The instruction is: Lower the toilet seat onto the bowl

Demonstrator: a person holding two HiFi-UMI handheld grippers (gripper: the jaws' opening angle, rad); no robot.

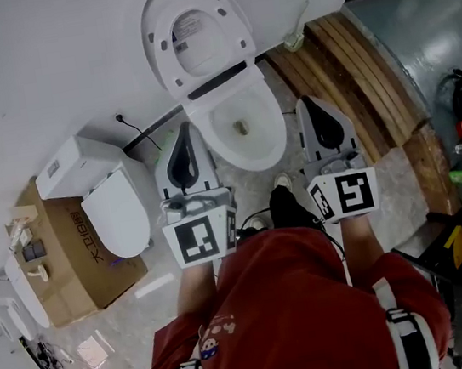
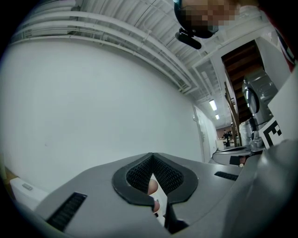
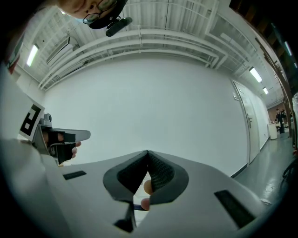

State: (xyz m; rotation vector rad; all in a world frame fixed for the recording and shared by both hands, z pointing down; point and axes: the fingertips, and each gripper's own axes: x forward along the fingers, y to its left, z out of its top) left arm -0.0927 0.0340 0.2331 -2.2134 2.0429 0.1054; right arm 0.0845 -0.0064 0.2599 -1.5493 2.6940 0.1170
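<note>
Lowering has not begun: the toilet seat (image 1: pixel 196 34) stands raised against the wall (image 1: pixel 42 70) at upper centre, above the open bowl (image 1: pixel 244 130). Left gripper (image 1: pixel 184 143) and right gripper (image 1: pixel 316 119) flank the bowl, fingers together, holding nothing. Remaining: contact the seat, swing it down.

White wall (image 1: pixel 42 70), speckled floor (image 1: pixel 106 327)
</note>
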